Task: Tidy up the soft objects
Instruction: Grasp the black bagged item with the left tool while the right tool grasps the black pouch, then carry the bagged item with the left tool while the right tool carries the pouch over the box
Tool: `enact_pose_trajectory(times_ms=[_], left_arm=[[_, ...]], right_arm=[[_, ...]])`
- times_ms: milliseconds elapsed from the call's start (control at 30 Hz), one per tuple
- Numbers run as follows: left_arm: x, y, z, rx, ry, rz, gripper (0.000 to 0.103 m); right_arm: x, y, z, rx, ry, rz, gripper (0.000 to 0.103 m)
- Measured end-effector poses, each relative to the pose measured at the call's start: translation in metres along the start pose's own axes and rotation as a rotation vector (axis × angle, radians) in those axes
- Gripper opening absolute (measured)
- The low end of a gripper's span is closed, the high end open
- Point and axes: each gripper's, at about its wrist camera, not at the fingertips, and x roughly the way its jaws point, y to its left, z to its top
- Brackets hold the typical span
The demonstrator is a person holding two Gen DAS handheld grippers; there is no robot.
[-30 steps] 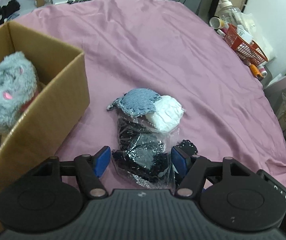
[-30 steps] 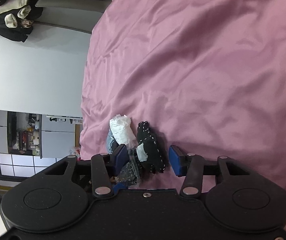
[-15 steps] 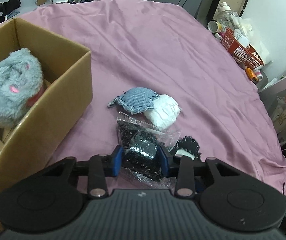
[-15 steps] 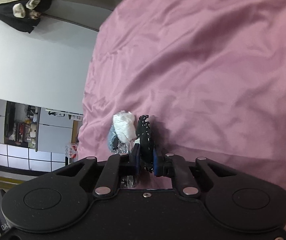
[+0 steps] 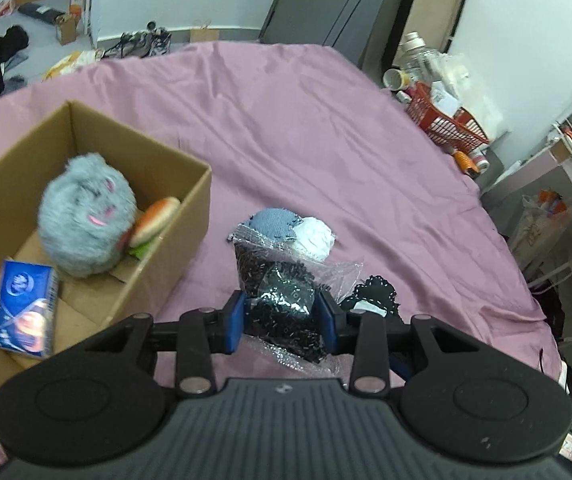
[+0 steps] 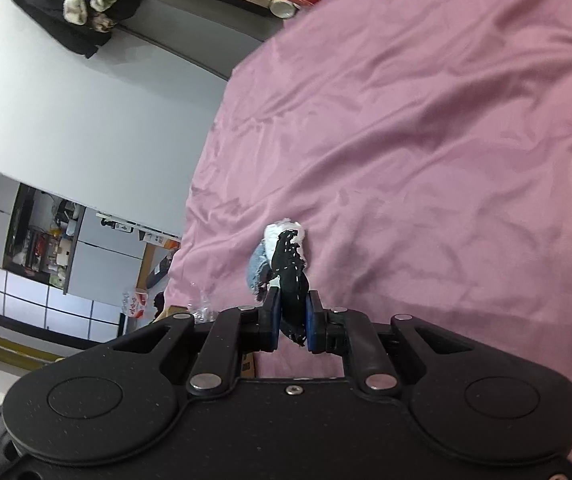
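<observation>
Along the left edge of the pink-sheeted bed stands an open cardboard box, the likely collecting bin for the soft goods: it already holds a grey plush toy, a soft burger-shaped toy wedged beside the plush against the box wall, and a blue packet leaning near the front corner. Just right of the box, on the sheet, lie a denim-blue pad and a white bundle, touching one another and not yet gathered. In front of these, the left hand-held gripper is clamped on a clear plastic bag of black sequined fabric, its blue pads pressed into the bag's sides; held near the box, it looks ready to go in. Right of the bag, the right hand-held gripper is pinched tight on a black trimmed cloth, which stands up between the pads; whether it is clear of the sheet cannot be told. A red basket of bottles sits beyond the bed's right edge, apart from the sorting.
</observation>
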Motion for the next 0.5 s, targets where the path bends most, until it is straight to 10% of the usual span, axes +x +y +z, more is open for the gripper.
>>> enact_pose_trajectory(times_ms=[500], left_arm=[[-0.08,0.039,0.006,0.024,-0.059,-0.017,0.037]], right_arm=[[-0.032,0.059,-0.023,-0.191,-0.072,0.015,0.012]])
